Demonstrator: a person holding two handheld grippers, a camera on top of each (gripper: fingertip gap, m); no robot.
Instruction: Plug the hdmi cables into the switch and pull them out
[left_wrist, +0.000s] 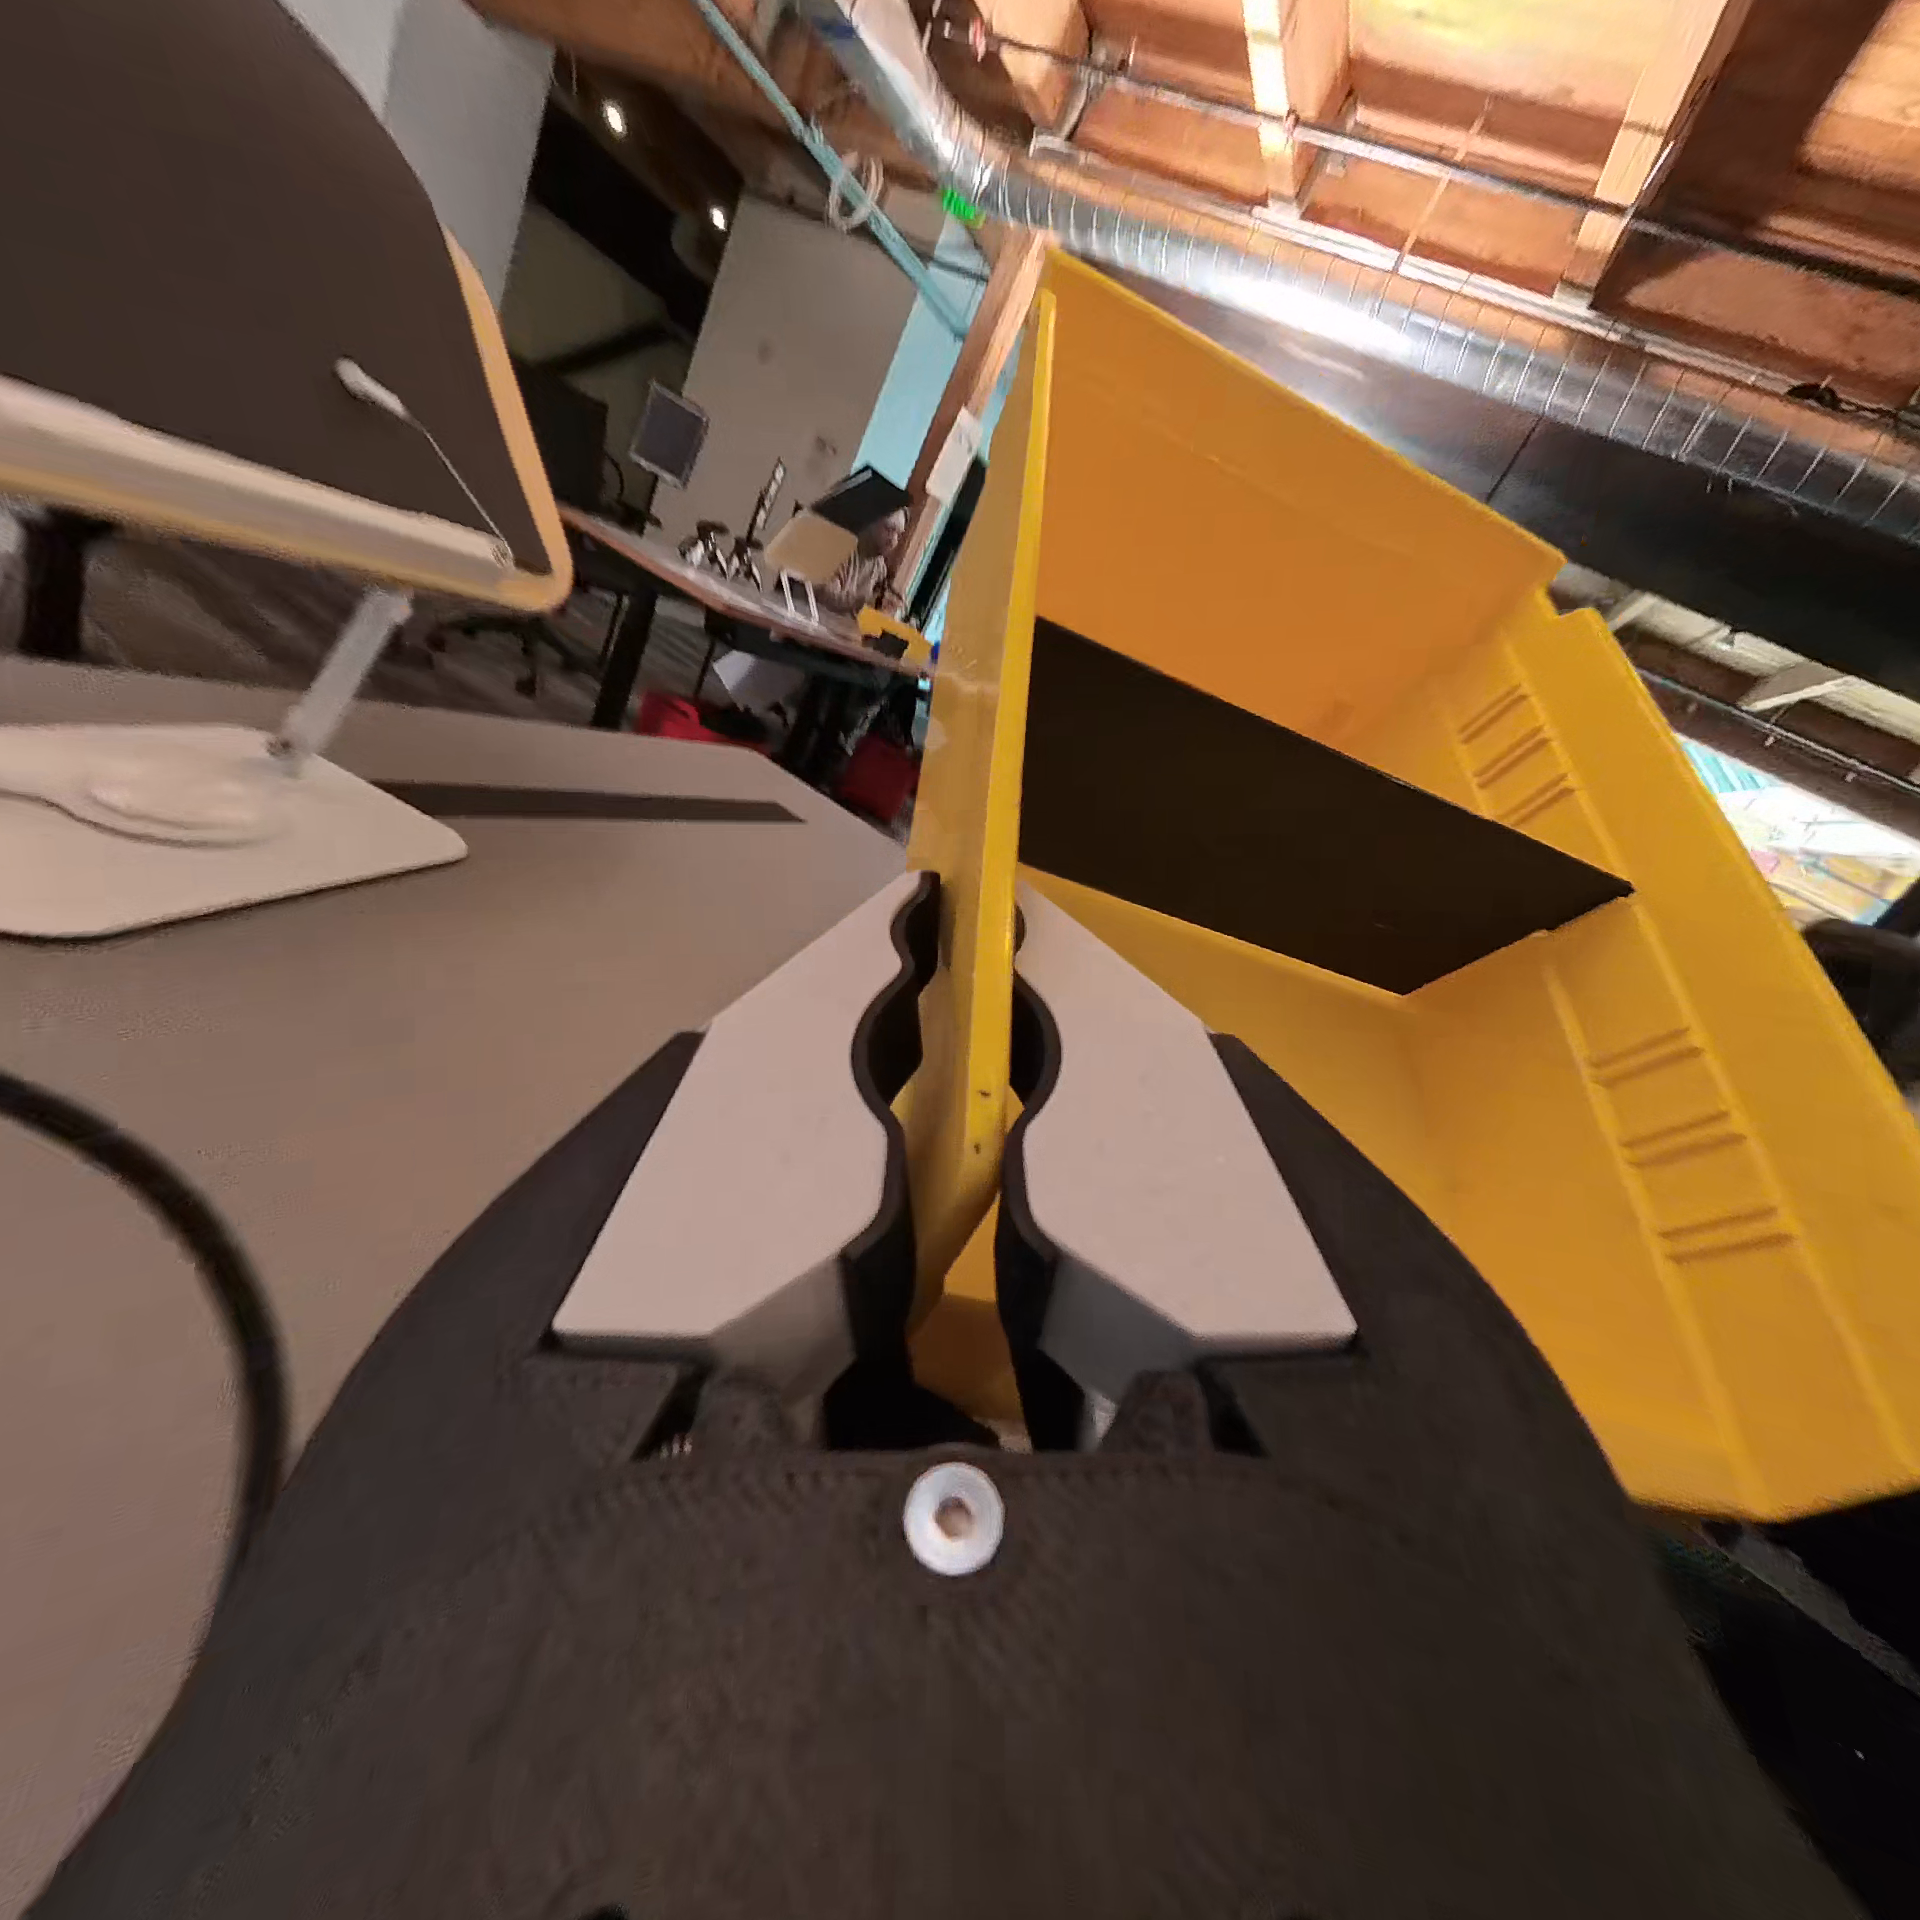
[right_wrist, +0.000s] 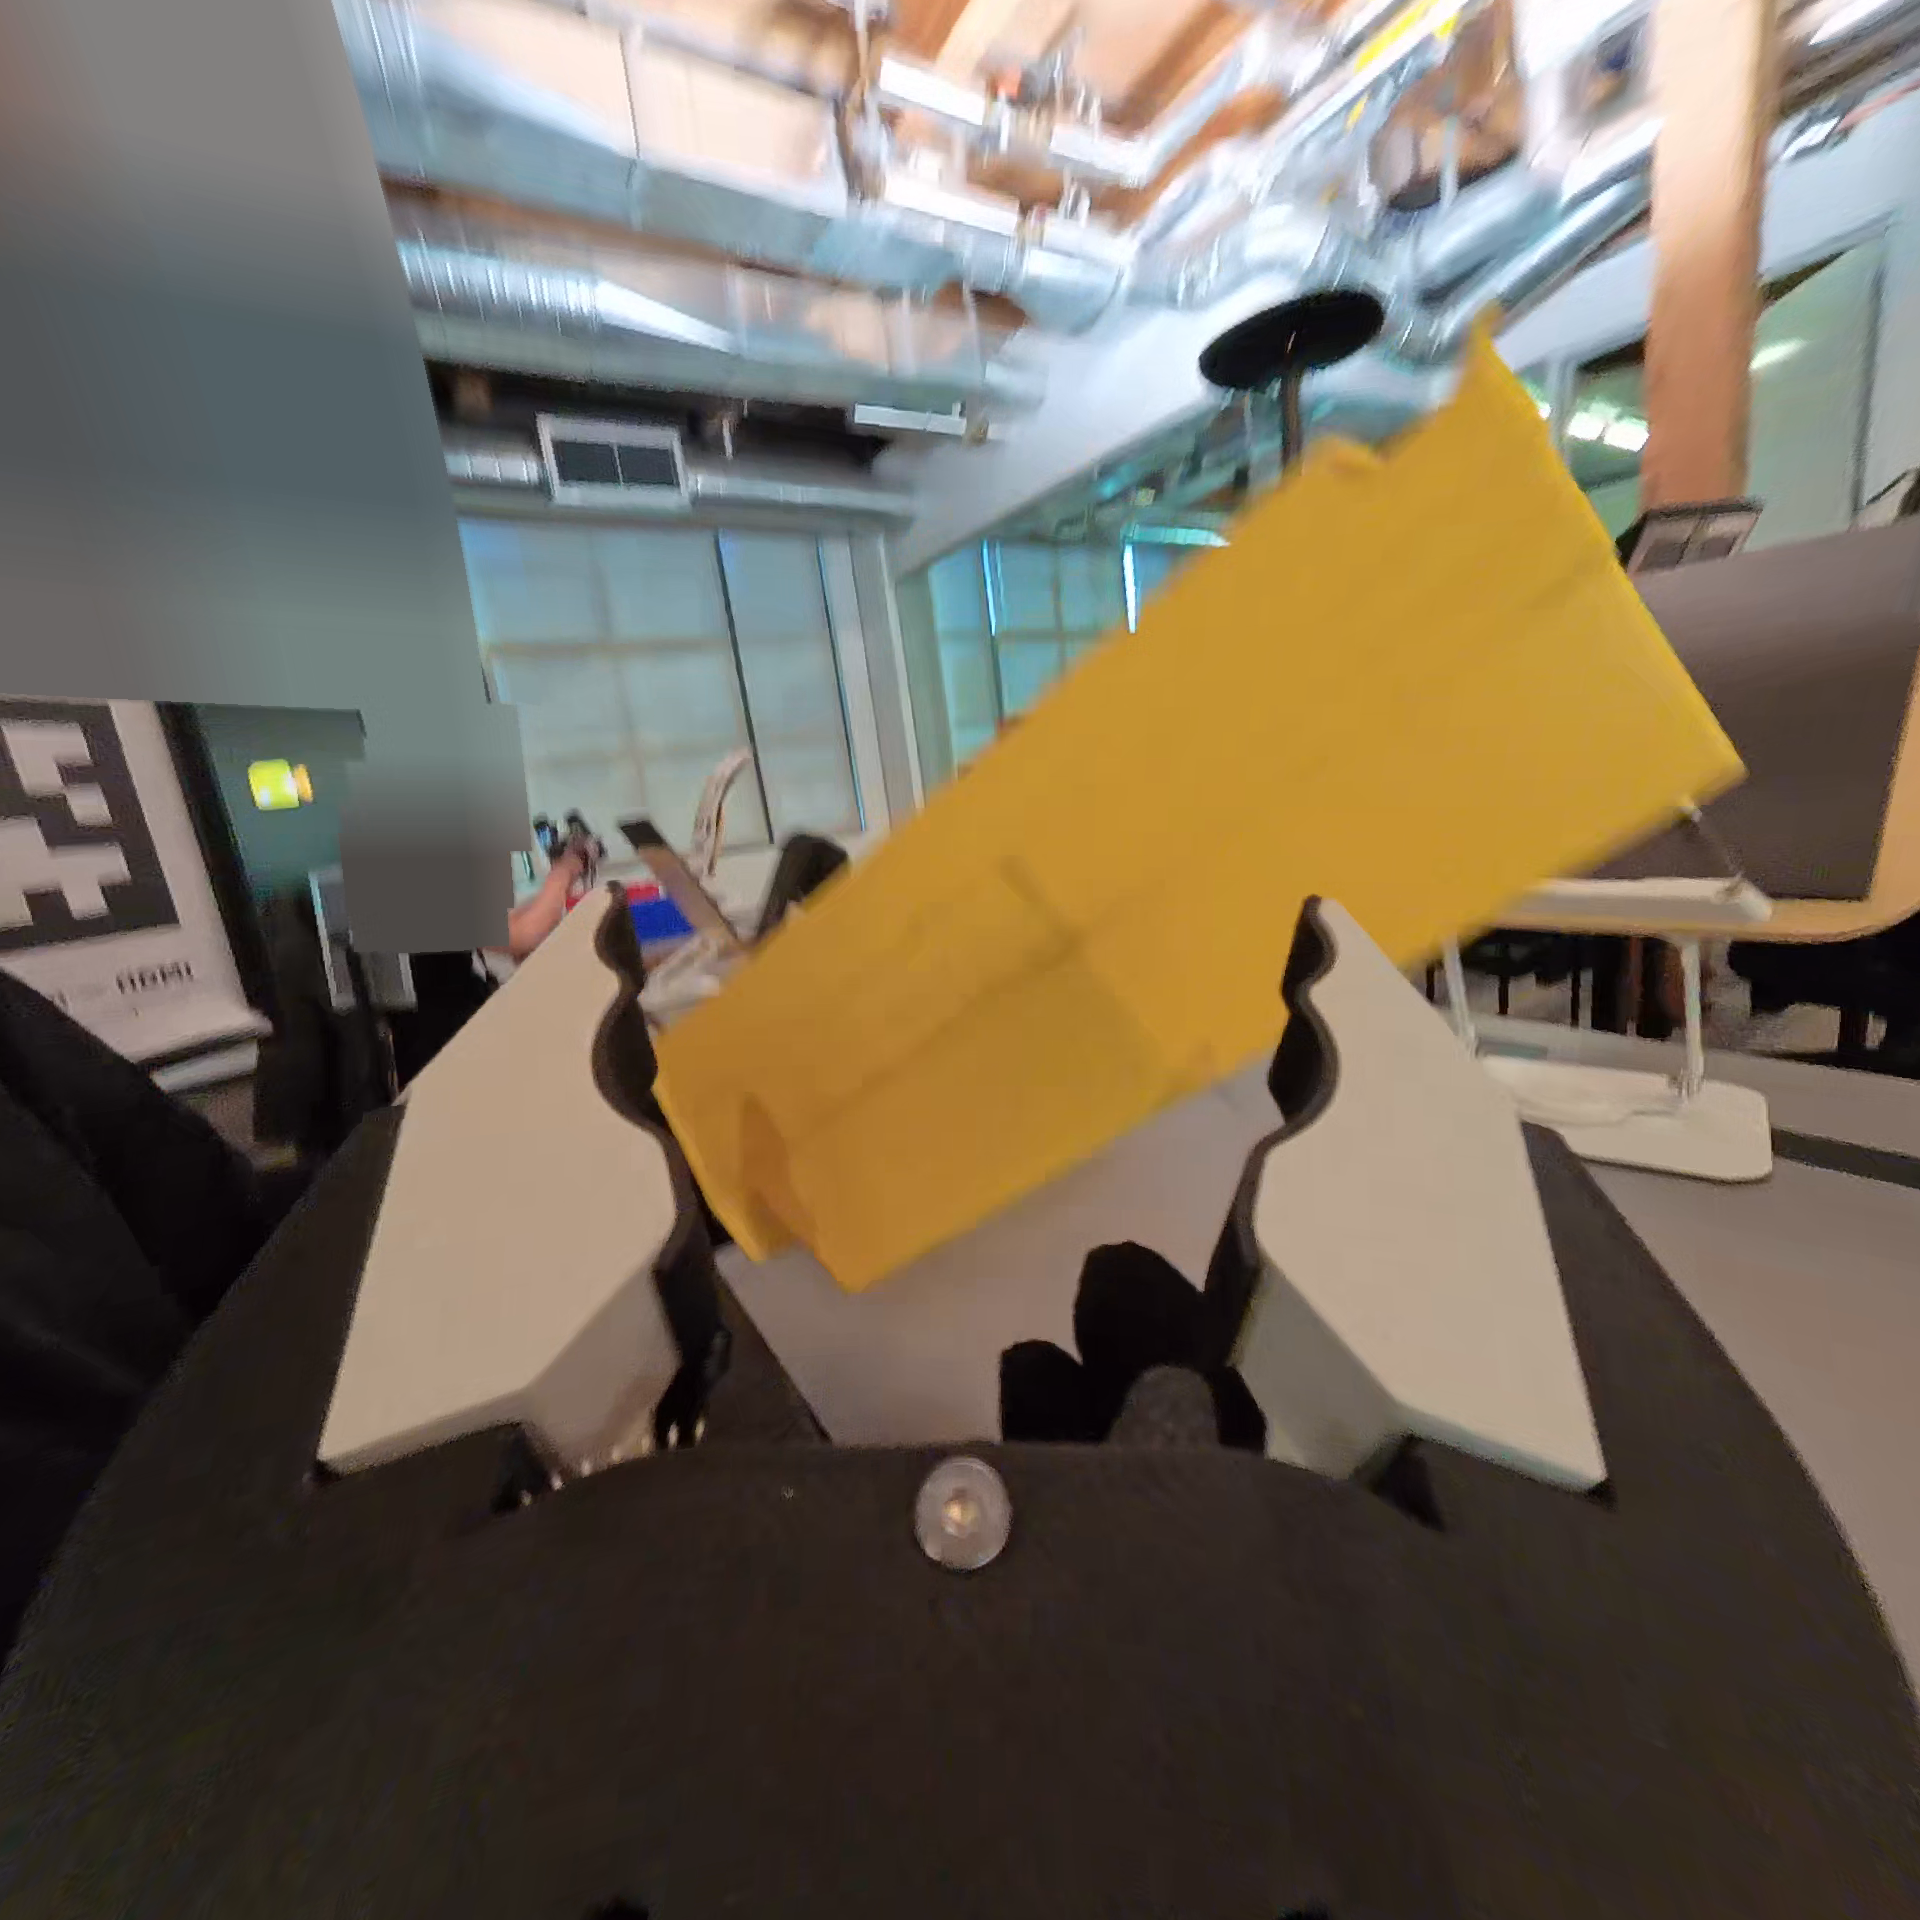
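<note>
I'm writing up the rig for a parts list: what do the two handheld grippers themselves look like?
Both match. The left gripper and right gripper each have a broad, black, textured body with a silver screw head at its centre. Two light grey, wedge-shaped fingers carry black pads with wavy inner edges. No cables, markings or sleeves show on them.

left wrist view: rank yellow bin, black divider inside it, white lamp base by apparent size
1. yellow bin, largest by far, though it is clamped in the left gripper and close to the lens.
2. black divider.
3. white lamp base, partly cut off at the frame edge, so its rank against the divider is unsure.
</note>
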